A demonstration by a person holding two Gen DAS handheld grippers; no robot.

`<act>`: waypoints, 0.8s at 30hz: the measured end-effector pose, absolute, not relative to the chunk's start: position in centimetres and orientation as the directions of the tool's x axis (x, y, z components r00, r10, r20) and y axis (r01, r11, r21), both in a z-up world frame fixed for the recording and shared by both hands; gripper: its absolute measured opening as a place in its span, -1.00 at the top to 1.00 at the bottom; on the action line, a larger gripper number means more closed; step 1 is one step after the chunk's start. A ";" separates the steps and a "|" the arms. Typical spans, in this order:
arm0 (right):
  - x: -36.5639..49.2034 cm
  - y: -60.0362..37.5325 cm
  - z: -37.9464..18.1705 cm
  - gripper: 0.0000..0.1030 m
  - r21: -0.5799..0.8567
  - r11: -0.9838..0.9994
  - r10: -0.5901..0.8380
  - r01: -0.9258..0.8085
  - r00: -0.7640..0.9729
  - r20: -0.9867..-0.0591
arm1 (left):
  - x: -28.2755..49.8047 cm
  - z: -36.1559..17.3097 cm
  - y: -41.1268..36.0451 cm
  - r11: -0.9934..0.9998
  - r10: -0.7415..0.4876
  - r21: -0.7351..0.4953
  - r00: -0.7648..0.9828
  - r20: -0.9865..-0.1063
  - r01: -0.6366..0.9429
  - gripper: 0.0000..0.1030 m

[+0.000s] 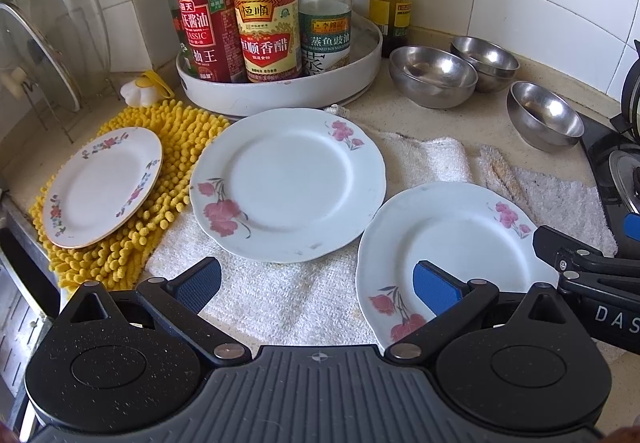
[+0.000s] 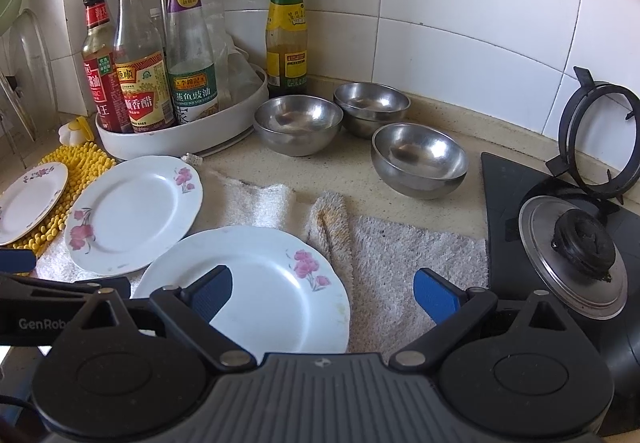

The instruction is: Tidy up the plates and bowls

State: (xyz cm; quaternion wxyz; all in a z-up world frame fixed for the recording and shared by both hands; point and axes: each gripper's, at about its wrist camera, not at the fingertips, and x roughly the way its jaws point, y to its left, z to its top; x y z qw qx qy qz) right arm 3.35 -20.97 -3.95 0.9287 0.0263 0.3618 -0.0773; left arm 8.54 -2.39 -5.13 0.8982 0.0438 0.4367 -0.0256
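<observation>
Fingers of both grippers spread wide, empty: left gripper point(image 1: 316, 283) hovers over the towel point(image 1: 280, 299), right gripper point(image 2: 322, 293) over the near plate point(image 2: 256, 291). Nothing stacked yet, so likely the opening step. Largest first: mid plate point(image 1: 288, 183) at 12 o'clock of the left gripper, near plate at its 3, small plate point(image 1: 104, 187) at 10 on the yellow mat point(image 1: 168, 131). Three steel bowls point(image 2: 298, 123) sit at 12 to 1 o'clock in the right view; nesting unclear. Next move: pinch a plate rim, which lies flat, so needs a low angle.
</observation>
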 end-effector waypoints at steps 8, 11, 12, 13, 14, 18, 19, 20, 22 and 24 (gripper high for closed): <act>3.9 -21.2 -4.5 -0.95 -0.003 0.986 -0.121 0.166 0.712 -0.692 | 9.0 -5.6 -2.5 0.995 -0.011 0.053 0.607 -0.795 0.088 -1.00; 4.1 -21.7 -5.0 -0.95 0.007 0.986 -0.115 0.168 0.699 -0.705 | 9.2 -5.9 -2.6 0.994 -0.012 0.054 0.599 -0.801 0.092 -1.00; 4.2 -21.8 -5.2 -0.95 0.014 0.985 -0.110 0.170 0.693 -0.712 | 9.3 -6.0 -2.7 0.994 -0.012 0.056 0.595 -0.803 0.095 -1.00; 4.3 -22.0 -5.4 -0.95 0.022 0.985 -0.104 0.171 0.688 -0.719 | 9.3 -6.1 -2.8 0.994 -0.012 0.057 0.592 -0.806 0.097 -1.00; 4.4 -22.1 -5.6 -0.94 0.030 0.985 -0.097 0.171 0.684 -0.723 | 9.3 -6.3 -2.9 0.993 -0.011 0.059 0.587 -0.809 0.100 -1.00; 4.7 -22.5 -6.4 -0.83 0.044 0.985 -0.078 0.164 0.667 -0.741 | 9.5 -6.9 -3.1 0.992 -0.010 0.062 0.572 -0.820 0.106 -1.00; 4.9 -22.6 -6.6 -0.81 0.045 0.986 -0.075 0.162 0.661 -0.747 | 9.5 -7.1 -3.2 0.992 -0.009 0.063 0.568 -0.823 0.108 -1.00; 5.1 -22.8 -6.9 -0.78 0.048 0.986 -0.069 0.159 0.654 -0.753 | 9.5 -7.2 -3.3 0.992 -0.008 0.065 0.564 -0.826 0.109 -1.00; 5.4 -23.1 -7.4 -0.68 0.065 0.986 -0.048 0.151 0.639 -0.768 | 9.6 -7.5 -3.5 0.991 -0.010 0.065 0.557 -0.830 0.115 -1.00; 5.7 -23.2 -7.9 -0.54 0.074 0.988 -0.028 0.139 0.621 -0.783 | 9.7 -7.8 -3.7 0.990 -0.016 0.062 0.550 -0.835 0.123 -1.00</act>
